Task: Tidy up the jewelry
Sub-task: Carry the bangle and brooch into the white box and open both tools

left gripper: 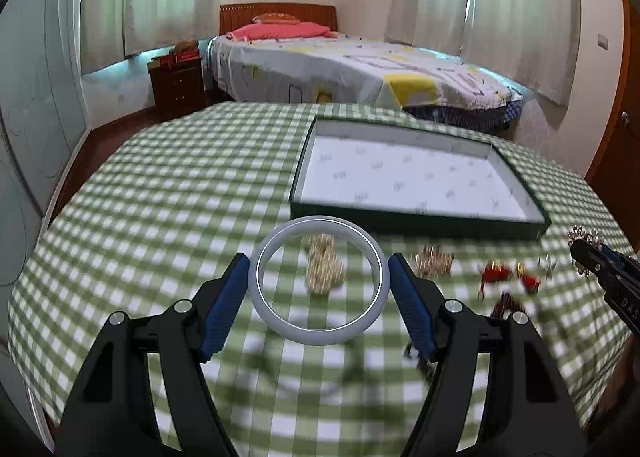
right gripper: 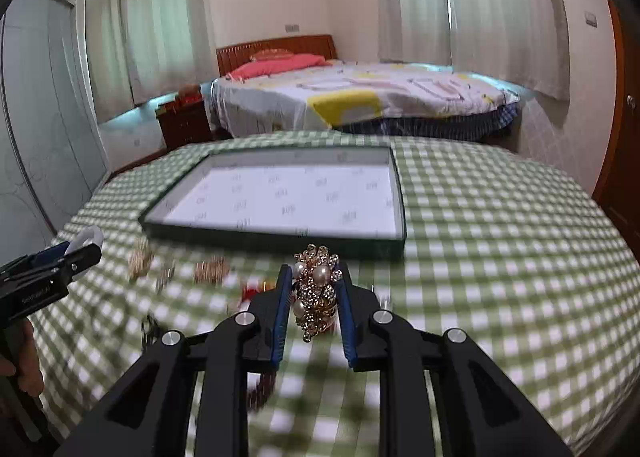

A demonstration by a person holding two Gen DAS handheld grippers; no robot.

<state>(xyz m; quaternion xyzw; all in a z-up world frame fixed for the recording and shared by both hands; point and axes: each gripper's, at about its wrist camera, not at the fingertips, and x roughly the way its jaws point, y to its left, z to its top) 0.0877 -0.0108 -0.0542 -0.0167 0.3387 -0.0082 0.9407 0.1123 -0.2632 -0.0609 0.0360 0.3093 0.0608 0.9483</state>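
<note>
The left claw grips a pale grey-white glassy round bangle, its blue ribbed pads pressed against the ring's left and right sides, the bangle held clear above the counter, which wears a green-and-white checked cloth. Through the ring shows a blurred heap of small pale beads lying on the cloth below. To the right of that heap lie a small gold-coloured cluster and some red and dark pieces, all blurred, near the front edge of a shallow rectangular tray with dark green walls and a white printed lining. The tray sits on the far half of the counter and its lining is bare.

The right claw stands narrow, closed on a gold-toned brooch set with pearls and small clear stones; the brooch sits upright between the blue pads and pokes out above their tips, lifted off the cloth, just in front of the tray's near wall. In the right wrist view the left claw shows at the far left edge with the bangle, a hand beneath it.

Beyond the counter stands a bed with a patterned cover and pink pillow
</note>
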